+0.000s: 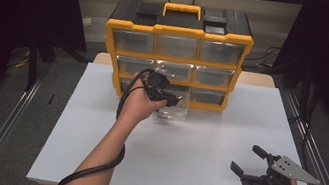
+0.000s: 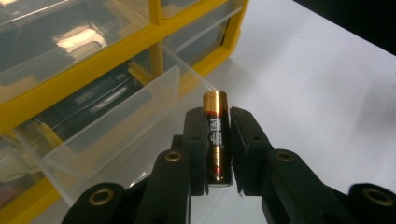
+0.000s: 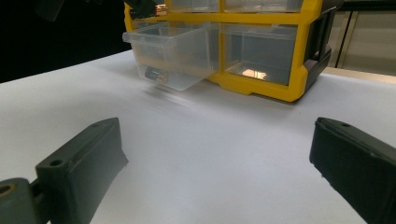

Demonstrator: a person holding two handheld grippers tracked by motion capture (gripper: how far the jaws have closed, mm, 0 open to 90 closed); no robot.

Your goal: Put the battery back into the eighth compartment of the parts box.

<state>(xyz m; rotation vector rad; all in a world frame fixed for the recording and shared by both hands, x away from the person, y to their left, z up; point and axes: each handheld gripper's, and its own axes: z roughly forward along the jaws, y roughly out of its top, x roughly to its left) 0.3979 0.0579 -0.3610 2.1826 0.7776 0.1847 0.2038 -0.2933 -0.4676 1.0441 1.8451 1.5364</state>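
Note:
A black and gold battery (image 2: 217, 136) stands clamped between the jaws of my left gripper (image 2: 218, 119), its gold end sticking out past them. That gripper (image 1: 160, 99) hovers over a clear drawer (image 1: 178, 106) pulled out of the bottom row of a yellow and black drawer cabinet (image 1: 180, 33). The drawer's rim (image 2: 116, 123) lies just left of the battery. Another battery (image 3: 156, 74) lies inside the open drawer (image 3: 173, 49). My right gripper (image 1: 246, 159) is open above the near right of the table, nothing between its jaws (image 3: 219, 154).
The cabinet (image 3: 261, 86) stands at the back of a white table (image 1: 191, 163). Its other clear drawers are pushed in. Metal rails run along both sides of the table, and a cable trails from the left forearm.

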